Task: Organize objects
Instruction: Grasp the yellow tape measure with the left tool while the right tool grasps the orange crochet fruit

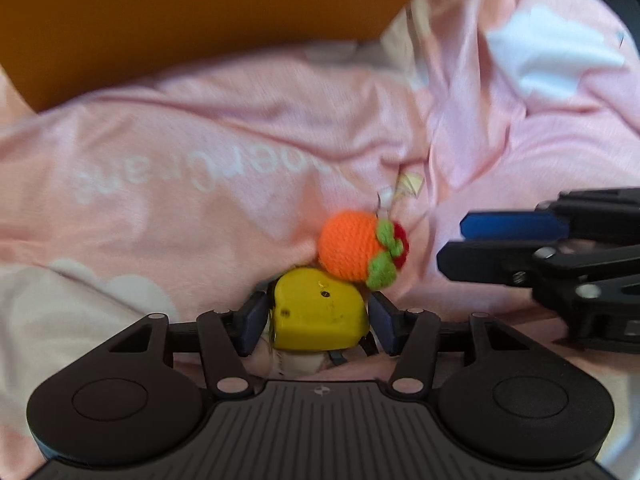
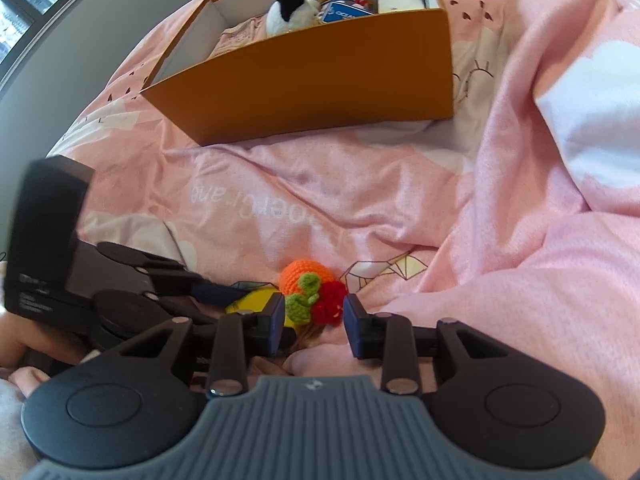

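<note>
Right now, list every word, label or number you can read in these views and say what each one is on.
"...oerCrane": white print on the pink bedsheet, seen upside down; first letters lost in a fold, reading uncertain.
"OCEAN"-like white letters on the blue carton in the orange box: too small to confirm.
Grey print on the left claw's black body: blurred, unreadable.

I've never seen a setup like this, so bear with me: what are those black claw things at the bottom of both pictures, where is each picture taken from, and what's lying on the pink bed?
The claws are hand-held grippers, one in each of a person's hands, each carrying a camera that looks along its fingers. One picture looks from the left gripper, whose pads flank a yellow toy without clearly squeezing it. The other looks from the right gripper, open around a crocheted orange charm with green and red parts. Both things lie on a pink blanket. Behind stands an orange box already holding small toys.
</note>
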Tool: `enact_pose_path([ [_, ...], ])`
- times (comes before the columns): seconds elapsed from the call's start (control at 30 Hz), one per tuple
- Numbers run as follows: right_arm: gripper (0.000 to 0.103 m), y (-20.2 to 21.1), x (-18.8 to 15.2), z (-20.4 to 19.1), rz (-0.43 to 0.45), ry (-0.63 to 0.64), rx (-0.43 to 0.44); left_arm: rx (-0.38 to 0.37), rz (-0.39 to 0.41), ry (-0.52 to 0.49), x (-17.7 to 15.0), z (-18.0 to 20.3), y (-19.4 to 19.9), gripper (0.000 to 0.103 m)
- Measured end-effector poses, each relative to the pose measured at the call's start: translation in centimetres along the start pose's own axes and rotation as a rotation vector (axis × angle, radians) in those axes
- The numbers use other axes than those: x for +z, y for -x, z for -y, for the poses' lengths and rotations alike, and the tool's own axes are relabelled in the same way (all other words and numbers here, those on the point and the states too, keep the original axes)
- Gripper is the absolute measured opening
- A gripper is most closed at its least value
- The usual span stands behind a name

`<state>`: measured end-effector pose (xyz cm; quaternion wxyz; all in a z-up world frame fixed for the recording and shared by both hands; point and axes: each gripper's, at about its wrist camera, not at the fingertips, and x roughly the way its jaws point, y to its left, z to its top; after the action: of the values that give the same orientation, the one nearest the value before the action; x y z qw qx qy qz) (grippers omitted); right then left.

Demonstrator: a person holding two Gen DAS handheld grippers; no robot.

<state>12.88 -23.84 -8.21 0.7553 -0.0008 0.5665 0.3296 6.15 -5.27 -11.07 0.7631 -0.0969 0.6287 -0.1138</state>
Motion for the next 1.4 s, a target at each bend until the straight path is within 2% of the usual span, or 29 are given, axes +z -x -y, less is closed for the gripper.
enact_pose_path([
  [0.23,0.036,-0.4,0.4,-0.9,-0.01,0.06,-0.006,0.011,0.109,0.055,0.4,-1.8,3.3,0.06],
  [0.3,0.036,-0.7,0.5,-1.4,-0.023,0.095,-0.004,0.014,0.122,0.071,1.4,-2.3,3.2,0.06],
  [0.43,0.038,-1.7,1.0,-2.0,-0.045,0.151,-0.002,0.013,0.132,0.052,1.3,-2.9,3.0,0.06],
  [0.6,0.042,-3.4,1.5,-2.7,-0.08,0.217,-0.021,0.062,0.091,0.006,1.1,-2.6,1.4,0.06],
  [0.77,0.043,-4.8,1.7,-2.3,-0.112,0.219,-0.015,0.014,0.068,0.106,0.9,-4.2,1.1,0.063],
  [1.03,0.044,-5.9,1.9,-1.6,-0.128,0.198,-0.022,-0.092,0.039,0.335,0.5,-7.3,1.6,0.064],
  [1.17,0.044,-6.2,2.0,-1.4,-0.13,0.196,-0.023,-0.091,0.007,0.341,0.7,-7.2,0.7,0.056],
  [1.4,0.044,-6.4,2.1,-1.2,-0.132,0.192,-0.026,-0.164,-0.078,0.363,0.8,-7.3,-1.1,0.06],
])
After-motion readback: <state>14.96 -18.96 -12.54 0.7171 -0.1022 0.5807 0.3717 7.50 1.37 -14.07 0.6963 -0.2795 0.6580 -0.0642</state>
